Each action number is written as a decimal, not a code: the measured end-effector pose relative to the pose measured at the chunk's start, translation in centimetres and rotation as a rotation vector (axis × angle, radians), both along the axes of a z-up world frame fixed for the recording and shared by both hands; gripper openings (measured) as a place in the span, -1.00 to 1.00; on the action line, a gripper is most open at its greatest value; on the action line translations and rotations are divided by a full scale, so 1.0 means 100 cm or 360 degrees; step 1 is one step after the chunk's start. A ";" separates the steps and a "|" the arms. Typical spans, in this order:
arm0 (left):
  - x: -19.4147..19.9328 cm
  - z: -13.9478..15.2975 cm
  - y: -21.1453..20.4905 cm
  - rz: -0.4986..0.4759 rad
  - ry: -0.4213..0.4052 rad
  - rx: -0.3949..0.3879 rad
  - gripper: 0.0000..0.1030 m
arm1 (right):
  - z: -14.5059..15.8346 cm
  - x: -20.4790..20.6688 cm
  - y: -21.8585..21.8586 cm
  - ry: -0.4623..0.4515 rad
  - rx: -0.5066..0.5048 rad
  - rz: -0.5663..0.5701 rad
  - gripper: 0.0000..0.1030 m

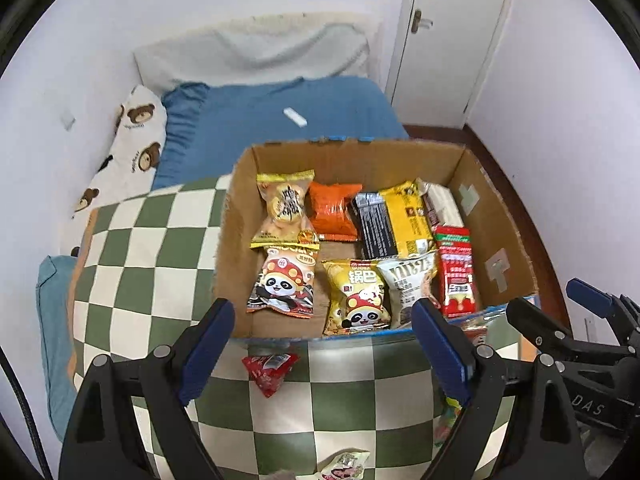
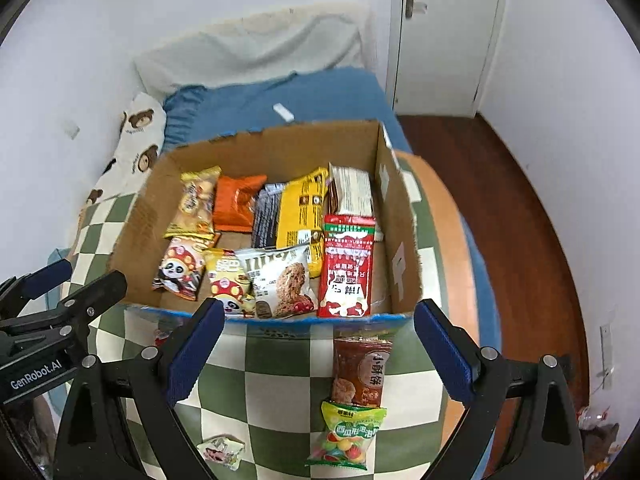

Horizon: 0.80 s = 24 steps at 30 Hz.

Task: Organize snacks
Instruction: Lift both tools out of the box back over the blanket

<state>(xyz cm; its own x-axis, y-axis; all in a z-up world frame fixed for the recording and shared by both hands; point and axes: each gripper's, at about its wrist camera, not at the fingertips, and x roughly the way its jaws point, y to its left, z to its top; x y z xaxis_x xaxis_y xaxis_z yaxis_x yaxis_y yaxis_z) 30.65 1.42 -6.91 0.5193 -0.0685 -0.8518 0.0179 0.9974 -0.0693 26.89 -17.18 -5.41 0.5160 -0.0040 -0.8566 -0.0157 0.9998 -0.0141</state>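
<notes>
An open cardboard box (image 1: 500,216) (image 2: 396,216) stands on a green-and-white checkered quilt (image 1: 160,248) (image 2: 280,364) and holds several snack packs. A small red packet (image 1: 270,370) lies on the quilt in front of the box, between the fingers of my open, empty left gripper (image 1: 326,348). A pale packet (image 1: 344,466) (image 2: 220,450) lies nearer. In the right wrist view a brown-red snack pack (image 2: 362,372) and a green candy bag (image 2: 350,436) lie between the fingers of my open, empty right gripper (image 2: 316,350), apart from both pads.
The quilt lies on a bed with a blue sheet (image 1: 280,116) and a bear-print pillow (image 1: 132,148). White walls stand close at the left. A door (image 1: 452,32) and a dark wooden floor (image 2: 500,208) are at the right.
</notes>
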 end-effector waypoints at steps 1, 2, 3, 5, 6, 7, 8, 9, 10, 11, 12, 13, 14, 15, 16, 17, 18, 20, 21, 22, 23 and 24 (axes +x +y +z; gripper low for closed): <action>-0.004 0.004 0.001 0.0002 -0.0020 0.0001 0.75 | 0.006 -0.007 0.001 -0.0033 -0.0005 0.0001 0.90; -0.011 0.010 0.001 0.0000 -0.0046 -0.0002 0.75 | 0.012 -0.016 0.002 -0.0067 -0.0014 0.0002 0.90; -0.017 0.015 0.001 -0.0001 -0.0070 0.0001 0.75 | 0.016 -0.021 0.003 -0.0089 -0.0014 0.0004 0.91; -0.029 0.024 0.001 -0.0011 -0.0105 0.0002 0.75 | 0.026 -0.034 0.004 -0.0138 -0.0019 0.0008 0.93; -0.035 0.028 0.001 -0.0015 -0.0124 0.0002 0.75 | 0.031 -0.041 0.005 -0.0163 -0.0022 0.0009 0.93; -0.040 0.032 0.000 -0.0020 -0.0142 0.0007 0.76 | 0.036 -0.047 0.005 -0.0185 -0.0023 0.0009 0.93; -0.047 0.037 -0.001 -0.0027 -0.0167 0.0018 0.75 | 0.041 -0.053 0.005 -0.0206 -0.0024 0.0010 0.93; -0.052 0.040 -0.001 -0.0029 -0.0185 0.0021 0.75 | 0.047 -0.059 0.005 -0.0230 -0.0026 0.0011 0.93; -0.057 0.044 -0.001 -0.0033 -0.0200 0.0023 0.75 | 0.051 -0.064 0.005 -0.0249 -0.0024 0.0011 0.93; -0.061 0.046 -0.001 -0.0036 -0.0210 0.0026 0.75 | 0.055 -0.070 0.005 -0.0270 -0.0028 0.0010 0.93; -0.065 0.049 -0.001 -0.0035 -0.0220 0.0029 0.76 | 0.060 -0.075 0.006 -0.0289 -0.0038 0.0010 0.93; -0.069 0.051 -0.001 -0.0035 -0.0227 0.0025 0.76 | 0.063 -0.080 0.006 -0.0307 -0.0034 0.0010 0.93; -0.072 0.053 -0.001 -0.0034 -0.0231 0.0020 0.76 | 0.067 -0.085 0.005 -0.0324 -0.0030 0.0009 0.93; -0.075 0.054 0.000 -0.0031 -0.0234 0.0013 0.76 | 0.069 -0.088 0.006 -0.0340 -0.0043 0.0012 0.93; -0.079 0.056 0.001 -0.0028 -0.0243 0.0000 0.76 | 0.071 -0.093 0.006 -0.0362 -0.0057 0.0011 0.93; -0.082 0.058 0.002 -0.0022 -0.0251 -0.0002 0.76 | 0.073 -0.098 0.007 -0.0379 -0.0058 0.0010 0.94; -0.086 0.059 0.002 -0.0006 -0.0267 0.0005 0.76 | 0.074 -0.102 0.007 -0.0392 -0.0056 0.0007 0.94; -0.092 0.059 0.003 0.0007 -0.0283 0.0010 0.76 | 0.076 -0.110 0.007 -0.0409 -0.0028 -0.0004 0.95; -0.095 0.059 0.004 0.0013 -0.0282 0.0007 0.76 | 0.076 -0.113 0.007 -0.0416 -0.0015 -0.0009 0.95; -0.097 0.059 0.004 0.0015 -0.0281 0.0003 0.76 | 0.077 -0.115 0.006 -0.0420 -0.0002 -0.0017 0.95; -0.098 0.059 0.004 0.0017 -0.0280 0.0005 0.76 | 0.077 -0.117 0.005 -0.0423 0.0014 -0.0023 0.95; -0.100 0.059 0.004 0.0020 -0.0281 0.0012 0.76 | 0.077 -0.117 0.004 -0.0427 0.0036 -0.0027 0.95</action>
